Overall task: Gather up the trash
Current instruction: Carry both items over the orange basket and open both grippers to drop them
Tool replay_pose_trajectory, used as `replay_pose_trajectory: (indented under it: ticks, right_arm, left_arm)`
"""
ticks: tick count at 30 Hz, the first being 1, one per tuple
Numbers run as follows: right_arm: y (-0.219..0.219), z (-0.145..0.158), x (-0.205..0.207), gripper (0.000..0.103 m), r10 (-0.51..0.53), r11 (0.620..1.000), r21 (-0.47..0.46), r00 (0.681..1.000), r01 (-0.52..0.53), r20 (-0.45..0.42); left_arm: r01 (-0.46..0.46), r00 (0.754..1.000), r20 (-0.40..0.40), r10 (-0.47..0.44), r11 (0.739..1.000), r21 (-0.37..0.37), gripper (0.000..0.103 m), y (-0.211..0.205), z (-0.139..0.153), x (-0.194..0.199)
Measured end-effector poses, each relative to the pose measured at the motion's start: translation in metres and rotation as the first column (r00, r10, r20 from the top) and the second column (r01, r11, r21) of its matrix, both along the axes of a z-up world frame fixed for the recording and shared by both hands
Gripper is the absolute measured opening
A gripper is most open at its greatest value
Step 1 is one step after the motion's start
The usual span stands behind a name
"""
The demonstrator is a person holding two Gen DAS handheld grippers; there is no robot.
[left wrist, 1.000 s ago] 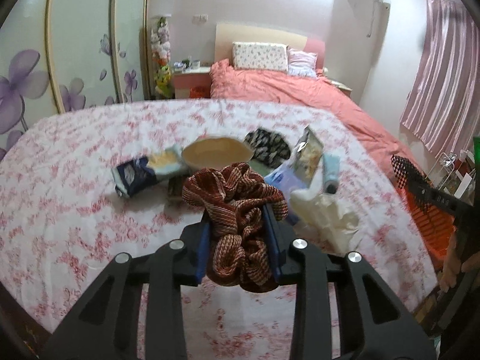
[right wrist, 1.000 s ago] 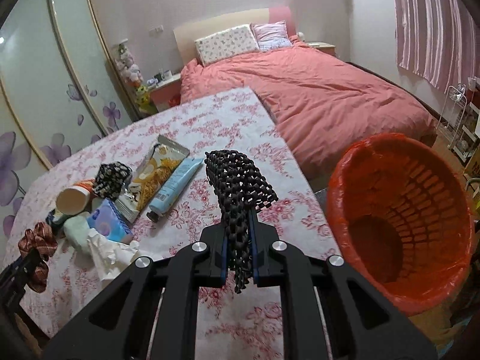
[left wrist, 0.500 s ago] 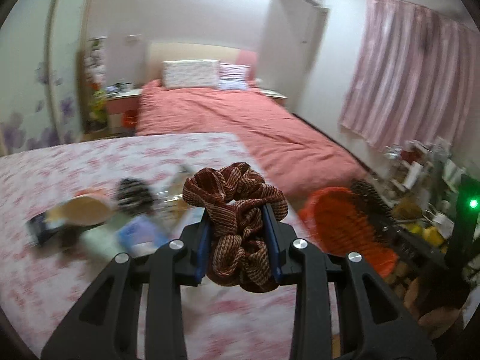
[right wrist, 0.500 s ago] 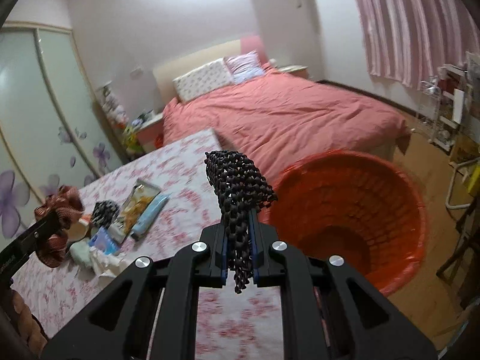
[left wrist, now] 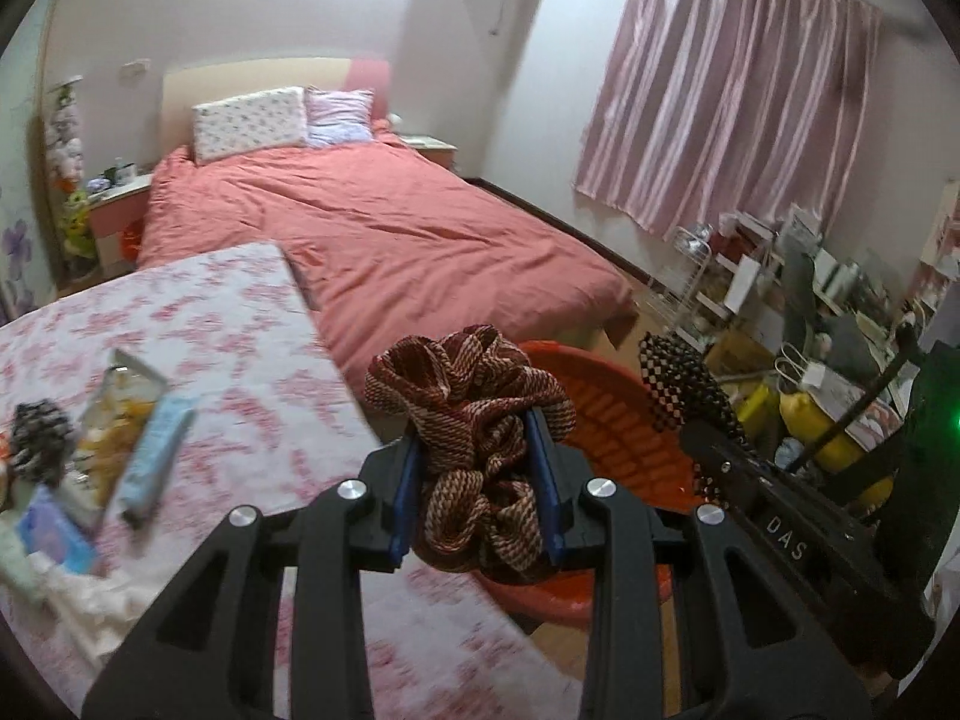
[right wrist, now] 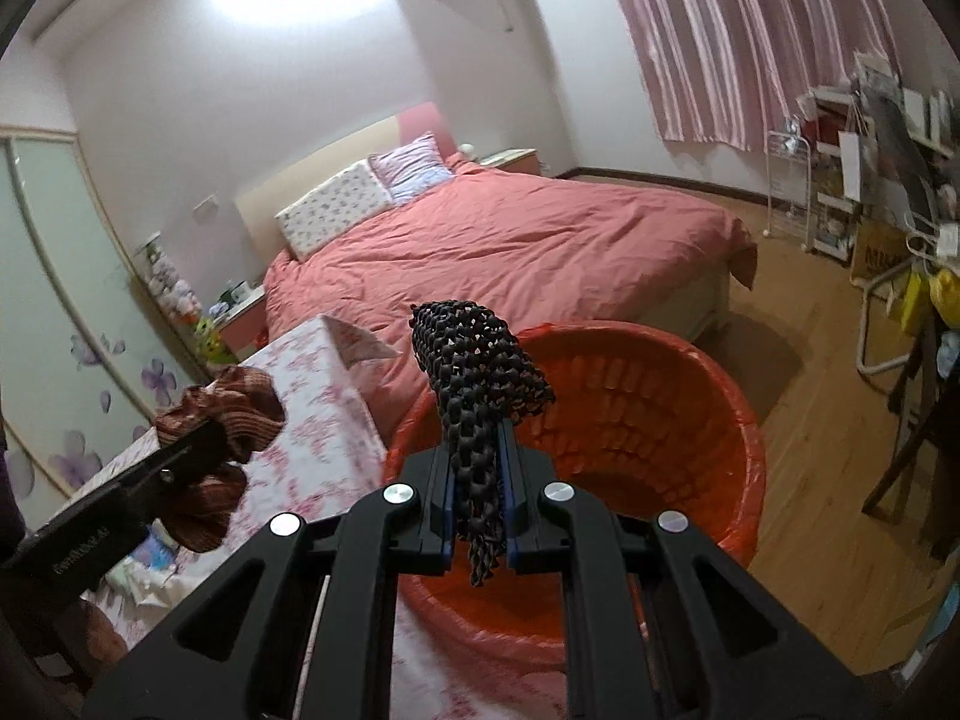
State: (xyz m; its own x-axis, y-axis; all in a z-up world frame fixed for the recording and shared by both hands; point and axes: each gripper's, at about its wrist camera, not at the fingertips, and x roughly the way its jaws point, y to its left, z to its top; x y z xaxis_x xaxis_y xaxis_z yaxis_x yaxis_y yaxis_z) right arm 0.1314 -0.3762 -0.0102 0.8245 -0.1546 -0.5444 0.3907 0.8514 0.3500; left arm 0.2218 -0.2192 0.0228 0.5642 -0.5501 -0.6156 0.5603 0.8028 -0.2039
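Gripping a bunched red-brown striped scrunchie (left wrist: 474,450) between its blue pads, the left claw (left wrist: 477,495) sits at lower centre of the left wrist view, over the near rim of the orange basket (left wrist: 624,420). Closed likewise on a black-and-white checkered scrunchie (right wrist: 477,414), the right claw (right wrist: 477,510) fills the lower centre of the right wrist view, with the basket's open mouth directly behind it. To the left of the basket stands the tabletop (left wrist: 198,324) in its pink floral cloth, carrying a pale blue tube (left wrist: 157,459), a snack packet (left wrist: 117,405) and crumpled tissue (left wrist: 66,594) at the left edge of the frame. Beyond lies the bed (right wrist: 540,240) under a coral duvet, with pink curtains (left wrist: 726,90) at upper right.
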Motion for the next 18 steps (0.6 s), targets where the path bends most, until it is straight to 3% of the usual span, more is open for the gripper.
replay_pose_trajectory:
  ticks: [5, 9, 14, 18]
  right_arm:
    - [-0.017, -0.013, 0.0, 0.012, -0.03, 0.998, 0.057, 1.0, 0.03, 0.003]
    - [-0.031, -0.023, 0.002, 0.013, -0.049, 0.992, 0.113, 0.999, 0.05, -0.007]
    - [-0.03, -0.023, -0.002, 0.038, -0.058, 0.991, 0.118, 0.998, 0.061, -0.03]
    - [-0.027, -0.016, -0.006, 0.052, -0.061, 0.993, 0.101, 0.998, 0.064, -0.031]
  left_arm:
    - [0.055, 0.998, -0.033, -0.054, 0.998, 0.028, 0.037, -0.035, -0.018, 0.01]
    - [0.055, 0.997, -0.06, -0.051, 0.997, 0.063, 0.048, -0.047, -0.035, 0.02]
    - [0.023, 0.997, -0.069, -0.017, 0.996, 0.09, 0.069, -0.041, -0.042, 0.026]
    - [-0.037, 0.998, -0.04, 0.042, 0.993, 0.115, 0.087, -0.023, -0.036, 0.023]
